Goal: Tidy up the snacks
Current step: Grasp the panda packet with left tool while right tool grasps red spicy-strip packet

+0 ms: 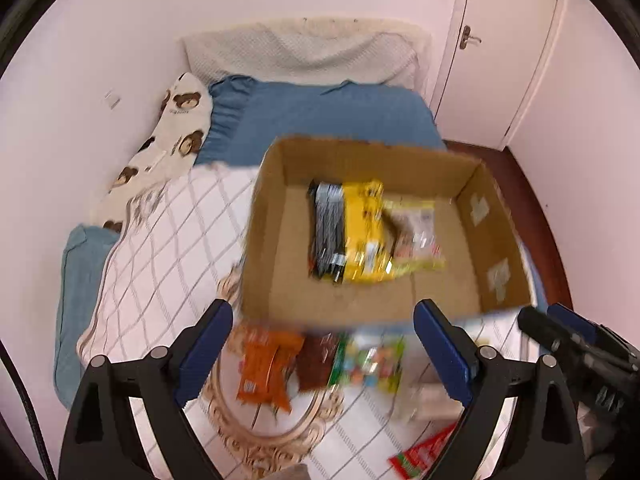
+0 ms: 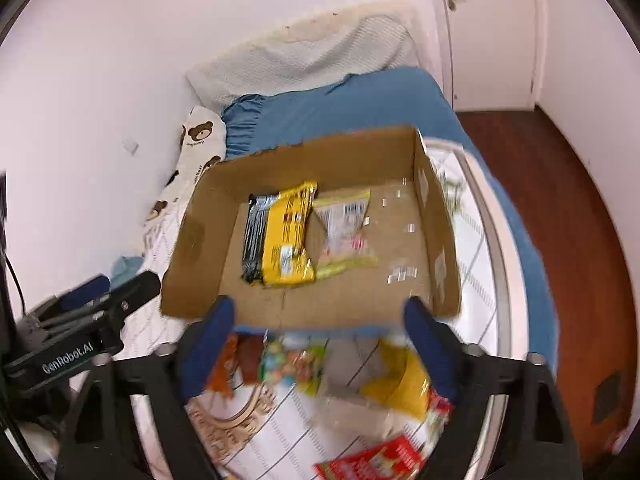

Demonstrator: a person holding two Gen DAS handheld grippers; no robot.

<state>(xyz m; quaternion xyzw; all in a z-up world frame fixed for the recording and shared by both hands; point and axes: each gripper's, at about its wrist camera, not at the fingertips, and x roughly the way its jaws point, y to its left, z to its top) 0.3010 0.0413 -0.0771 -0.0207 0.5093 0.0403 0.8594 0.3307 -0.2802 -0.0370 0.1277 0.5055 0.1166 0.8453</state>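
An open cardboard box (image 1: 260, 240) (image 2: 192, 256) stands on the bed. Inside lie a black packet (image 1: 326, 228) (image 2: 254, 236), a yellow packet (image 1: 366, 236) (image 2: 288, 240) and a clear packet (image 1: 416, 232) (image 2: 344, 228). In front of the box lie an orange packet (image 1: 266, 364) (image 2: 222, 372), a brown packet (image 1: 316, 360), a colourful candy packet (image 1: 370, 364) (image 2: 292, 364), a yellow bag (image 2: 396, 380) and a red packet (image 1: 420, 456) (image 2: 380, 460). My left gripper (image 1: 322, 344) is open and empty above the loose snacks. My right gripper (image 2: 318, 344) is open and empty too.
The white checked quilt (image 1: 160, 248) covers the bed, with a blue sheet (image 1: 320, 112), a bear-print pillow (image 1: 176, 128) and a white pillow (image 1: 304, 52) behind. A door (image 1: 504, 40) and wooden floor (image 2: 568, 208) lie to the right.
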